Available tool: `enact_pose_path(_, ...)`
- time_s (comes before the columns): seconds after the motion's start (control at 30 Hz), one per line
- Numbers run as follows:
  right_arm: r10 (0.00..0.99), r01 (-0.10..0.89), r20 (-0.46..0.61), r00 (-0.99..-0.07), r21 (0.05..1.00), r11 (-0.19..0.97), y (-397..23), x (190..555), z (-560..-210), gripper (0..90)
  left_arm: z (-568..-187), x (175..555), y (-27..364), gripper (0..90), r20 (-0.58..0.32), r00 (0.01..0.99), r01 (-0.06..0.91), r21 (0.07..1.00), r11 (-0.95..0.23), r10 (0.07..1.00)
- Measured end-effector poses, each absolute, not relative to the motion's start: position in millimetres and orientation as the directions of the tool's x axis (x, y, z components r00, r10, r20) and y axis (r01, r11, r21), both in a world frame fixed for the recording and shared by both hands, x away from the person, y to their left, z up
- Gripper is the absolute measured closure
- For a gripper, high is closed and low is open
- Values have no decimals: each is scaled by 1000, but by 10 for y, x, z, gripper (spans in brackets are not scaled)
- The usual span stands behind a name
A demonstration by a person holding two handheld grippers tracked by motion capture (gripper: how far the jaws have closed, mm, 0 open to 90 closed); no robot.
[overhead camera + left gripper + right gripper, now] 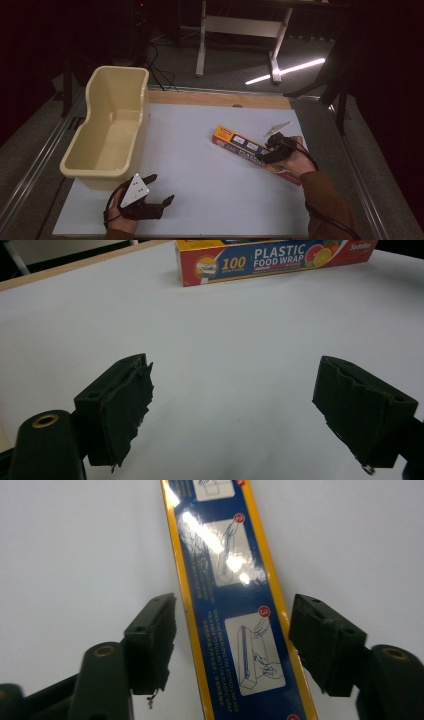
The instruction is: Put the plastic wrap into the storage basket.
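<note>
high view / box: plastic food wrap box (256,154) flat on white counter (200,170), long axis diagonal, far-left end to near-right end
high view / right hand-held gripper (274,150): directly over box's near-right half, hand on top; the nearer gripper by far
high view / left hand-held gripper (159,190): well apart from box, near counter's front edge, just beside the cream plastic tub (110,127); box lies ahead and off to its right
left gripper view / state: left hand-held gripper (232,405) jaws wide apart, nothing between, bare counter below
left gripper view / box: food wrap box (272,257) far ahead, broadside on
left gripper view / text: "PLASTIC FOOD WRAP", "100", red side panel, citrus picture; brand mark at right end too small to read for certain
right gripper view / state: right hand-held gripper (232,645) jaws apart, straddling box, pads off its sides
right gripper view / axis: box (235,615) runs away from gripper between the jaws, slightly tilted; jaws would close across its narrow width
right gripper view / text: blue top face, yellow border, numbered how-to drawings; small captions unreadable
</note>
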State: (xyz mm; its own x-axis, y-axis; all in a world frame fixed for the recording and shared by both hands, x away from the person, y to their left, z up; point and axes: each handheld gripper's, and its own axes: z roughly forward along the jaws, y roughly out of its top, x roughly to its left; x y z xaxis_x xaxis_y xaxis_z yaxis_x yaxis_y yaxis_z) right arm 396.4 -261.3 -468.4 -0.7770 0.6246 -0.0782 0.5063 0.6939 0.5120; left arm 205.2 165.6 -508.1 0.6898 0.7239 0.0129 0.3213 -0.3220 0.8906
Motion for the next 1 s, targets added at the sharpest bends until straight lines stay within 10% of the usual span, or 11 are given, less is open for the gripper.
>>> enact_pose_path(1.0, 696, 694, 54, -716, 163, 701, -2151, 3979, -4757, 367, -5088, 2053, 1651, 154, 8, 691, 325, 889, -322, 722)
